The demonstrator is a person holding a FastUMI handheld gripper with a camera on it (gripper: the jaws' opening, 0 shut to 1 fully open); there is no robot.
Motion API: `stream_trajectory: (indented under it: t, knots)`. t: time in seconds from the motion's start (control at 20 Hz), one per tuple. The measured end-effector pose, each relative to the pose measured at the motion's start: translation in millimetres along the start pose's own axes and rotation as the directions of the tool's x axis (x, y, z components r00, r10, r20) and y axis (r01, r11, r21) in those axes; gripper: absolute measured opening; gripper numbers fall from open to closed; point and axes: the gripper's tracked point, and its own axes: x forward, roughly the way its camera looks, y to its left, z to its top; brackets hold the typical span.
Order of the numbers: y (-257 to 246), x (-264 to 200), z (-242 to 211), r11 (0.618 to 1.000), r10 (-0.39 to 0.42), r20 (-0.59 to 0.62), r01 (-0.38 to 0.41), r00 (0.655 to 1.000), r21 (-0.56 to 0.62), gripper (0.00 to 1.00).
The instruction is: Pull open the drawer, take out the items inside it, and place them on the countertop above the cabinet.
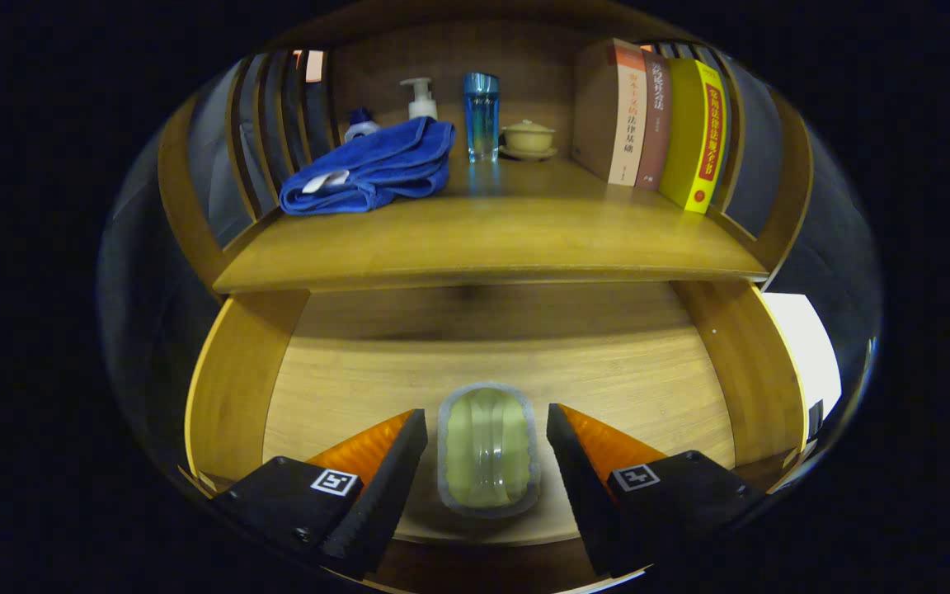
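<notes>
Drawer (236,388) is pulled open under the countertop (483,239), which already carries a blue towel (372,169), books (648,120) and a glass (482,115). One item left inside: a small clear lidded container (487,450) on the drawer floor, between the gripper (487,441) fingers, untouched. Fingers spread, gripping nothing. Looks light, rigid, slick plastic; I'd pinch its long sides mid-height, gently.

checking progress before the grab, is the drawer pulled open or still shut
Open. The drawer juts out below the countertop, its floor exposed, with a clear container lying between the open gripper's fingers.
</notes>
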Motion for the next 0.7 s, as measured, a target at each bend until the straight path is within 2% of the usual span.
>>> stream_trajectory:
  t: [0.1, 0.25, 0.3, 0.45, 0.7]
  knots:
    - [1.0, 8.0, -10.7, 1.0, 0.008, -0.053, -0.008, 0.999, 0.007, 0.91]
    - [3.0, 13.7, -28.0, 0.998, 0.037, -0.123, -0.031, 0.992, 0.045, 0.74]
    - [1.8, 15.6, -30.2, 0.998, 0.036, -0.132, -0.029, 0.991, 0.057, 0.72]
    - [-4.8, 10.0, -24.4, 0.998, 0.024, -0.109, -0.018, 0.994, 0.06, 0.29]
    - [-1.9, -23.4, 6.5, 0.999, 0.047, -0.052, -0.046, 0.998, 0.018, 0.29]
